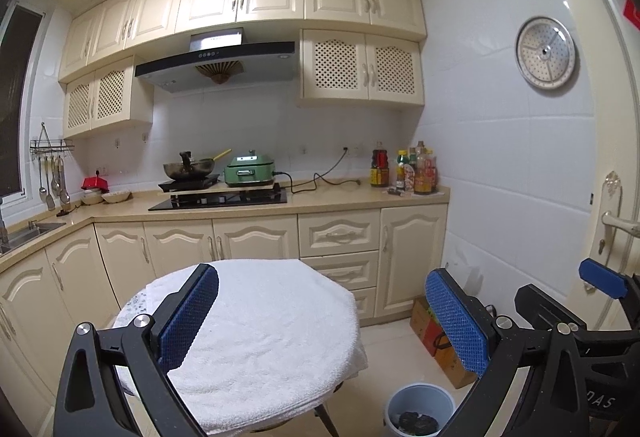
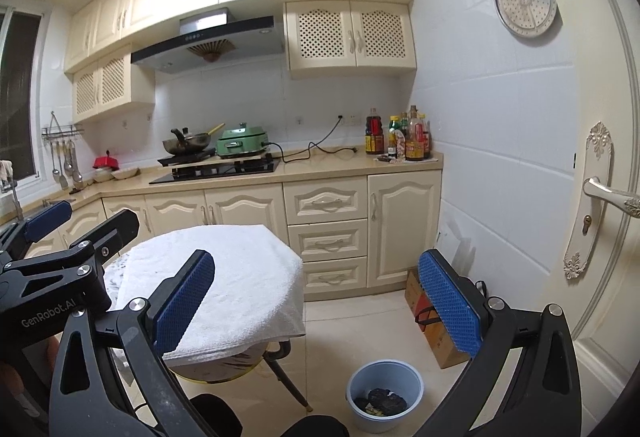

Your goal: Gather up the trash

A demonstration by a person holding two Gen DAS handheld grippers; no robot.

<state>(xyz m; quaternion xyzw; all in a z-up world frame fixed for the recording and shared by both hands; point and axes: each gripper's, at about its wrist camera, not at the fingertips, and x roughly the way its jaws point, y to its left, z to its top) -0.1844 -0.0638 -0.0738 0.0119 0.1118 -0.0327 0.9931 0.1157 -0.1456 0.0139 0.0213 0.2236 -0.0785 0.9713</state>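
1. While the left tool (image 1: pixel 322 317) hovers wide open and empty over the towel-covered tabletop (image 1: pixel 280 337), the trash bin (image 1: pixel 420 411) sits on the floor off the tabletop's right edge, below.
2. From the right wrist, the right tool (image 2: pixel 316 307) gapes empty too; the bin (image 2: pixel 384 395), dark trash inside, lies nearer it, low between its fingers.

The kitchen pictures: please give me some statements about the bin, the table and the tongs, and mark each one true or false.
1. The bin stands on the floor beside the table. True.
2. The bin is empty. False: dark trash lies inside it.
3. A white towel covers the table. True.
4. The left tongs grip the towel. False: they are open and hold nothing.
5. The right tongs are open. True.
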